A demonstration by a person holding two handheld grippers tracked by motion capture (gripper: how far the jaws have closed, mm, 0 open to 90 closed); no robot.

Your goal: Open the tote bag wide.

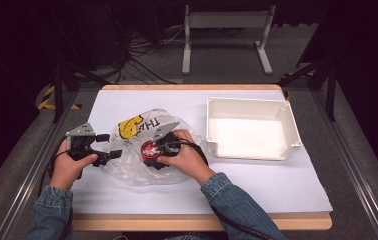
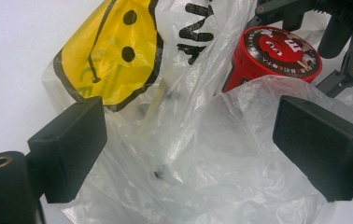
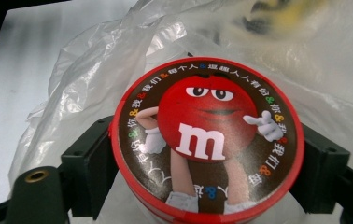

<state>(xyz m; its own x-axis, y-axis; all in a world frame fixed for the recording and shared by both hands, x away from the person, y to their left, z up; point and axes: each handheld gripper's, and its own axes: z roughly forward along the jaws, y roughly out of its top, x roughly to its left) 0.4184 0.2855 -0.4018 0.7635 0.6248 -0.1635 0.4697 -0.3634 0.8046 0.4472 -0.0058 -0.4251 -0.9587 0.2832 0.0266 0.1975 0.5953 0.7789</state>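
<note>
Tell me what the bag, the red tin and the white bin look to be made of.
Bag: thin plastic film, glossy and see-through, crumpled into sharp creases, with a yellow smiley print.
Red tin: a rigid round can with a smooth printed lid; painted metal or hard plastic, the look leaves it open.
White bin: probably moulded plastic, matte, with thick even walls and a rolled rim.

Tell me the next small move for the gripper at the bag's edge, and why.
Probably close the left gripper on the fold of the clear plastic bag between its open jaws and hold the mouth steady. The right gripper clasps the red round tin at the bag's opening, beside the yellow smiley print, and loose film looks likely to shift with the tin.
</note>
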